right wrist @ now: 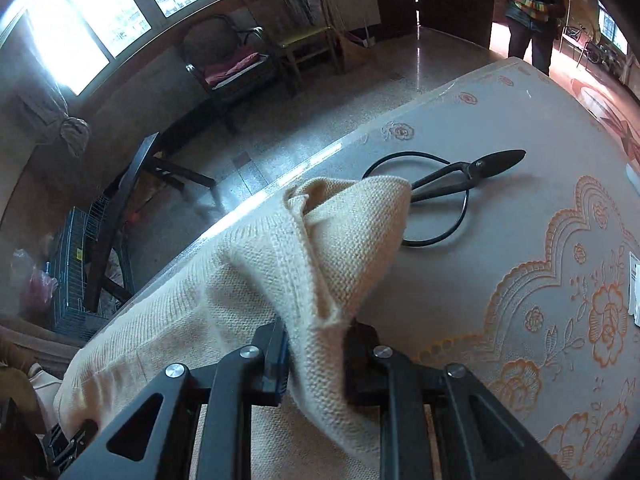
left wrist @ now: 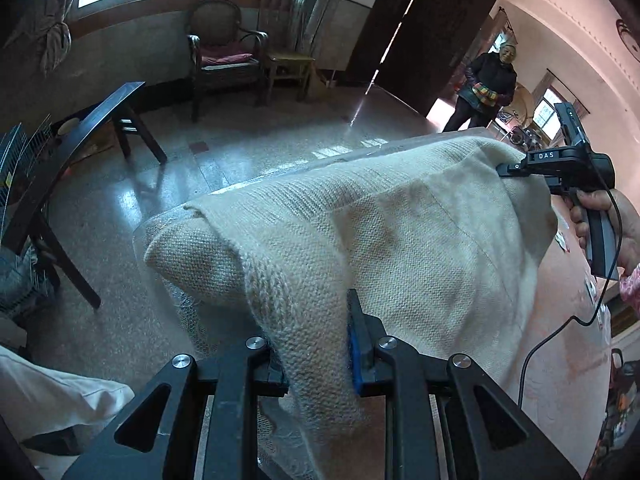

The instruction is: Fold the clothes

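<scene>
A cream knitted garment (left wrist: pixel 380 240) lies draped along the table's far edge. My left gripper (left wrist: pixel 320 364) is shut on a bunched fold of it at its near left end. The right gripper (left wrist: pixel 516 168) shows at the upper right of the left wrist view, held by a hand, its tips against the garment's far right corner. In the right wrist view the right gripper (right wrist: pixel 316 360) is shut on a ribbed fold of the cream garment (right wrist: pixel 248 264), which rises in a peak in front of it.
Large black scissors (right wrist: pixel 468 176) lie on the table's floral cover (right wrist: pixel 520 272) just beyond the garment. A dark wooden bench (left wrist: pixel 60 168) and wire cage stand on the floor left. Chairs (left wrist: pixel 224 56) line the window wall. A person (left wrist: pixel 484 88) stands past the table.
</scene>
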`<action>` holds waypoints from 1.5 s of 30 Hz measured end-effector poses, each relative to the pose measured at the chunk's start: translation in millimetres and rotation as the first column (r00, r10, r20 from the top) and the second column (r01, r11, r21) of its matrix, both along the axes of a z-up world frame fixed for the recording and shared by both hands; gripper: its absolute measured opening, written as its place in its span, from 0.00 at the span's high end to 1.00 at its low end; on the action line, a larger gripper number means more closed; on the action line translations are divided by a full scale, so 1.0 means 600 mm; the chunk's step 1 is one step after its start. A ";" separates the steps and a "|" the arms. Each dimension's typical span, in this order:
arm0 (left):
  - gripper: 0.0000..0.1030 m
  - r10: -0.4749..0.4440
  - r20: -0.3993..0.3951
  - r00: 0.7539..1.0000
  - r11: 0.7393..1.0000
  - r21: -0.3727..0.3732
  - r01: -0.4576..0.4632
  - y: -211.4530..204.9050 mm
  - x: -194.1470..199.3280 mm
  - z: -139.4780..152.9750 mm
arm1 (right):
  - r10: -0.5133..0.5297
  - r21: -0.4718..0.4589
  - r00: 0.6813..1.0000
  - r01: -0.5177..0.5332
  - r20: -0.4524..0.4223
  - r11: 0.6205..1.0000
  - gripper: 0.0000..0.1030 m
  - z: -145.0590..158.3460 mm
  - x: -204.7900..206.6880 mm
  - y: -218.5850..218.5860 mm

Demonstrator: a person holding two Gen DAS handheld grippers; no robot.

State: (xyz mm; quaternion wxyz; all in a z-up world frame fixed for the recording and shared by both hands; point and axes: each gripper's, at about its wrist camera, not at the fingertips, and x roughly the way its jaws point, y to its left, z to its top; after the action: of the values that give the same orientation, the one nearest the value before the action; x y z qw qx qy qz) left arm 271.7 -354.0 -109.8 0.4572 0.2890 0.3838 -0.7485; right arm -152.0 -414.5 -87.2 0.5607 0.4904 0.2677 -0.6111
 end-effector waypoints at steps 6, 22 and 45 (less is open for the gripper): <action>0.62 0.023 -0.004 1.000 0.998 0.061 -0.023 -0.006 0.009 -0.021 | -0.040 0.040 0.999 0.040 0.006 0.998 0.70 -0.044 -0.013 -0.029; 0.40 0.121 -0.003 0.993 0.992 0.038 -0.121 0.013 0.089 0.014 | -0.010 -0.098 0.999 0.007 -0.036 0.995 0.67 0.050 -0.016 -0.005; 0.40 -0.093 0.026 0.995 0.995 -0.028 0.094 -0.017 -0.012 0.022 | 0.199 0.070 0.979 -0.196 -0.046 0.978 0.21 0.017 0.011 -0.087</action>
State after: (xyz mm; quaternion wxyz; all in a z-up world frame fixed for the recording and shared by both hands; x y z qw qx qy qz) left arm 264.6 -364.2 -96.6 0.4306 0.3092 0.3529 -0.7710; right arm -145.6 -467.0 -76.8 0.5953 0.4629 0.3495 -0.5560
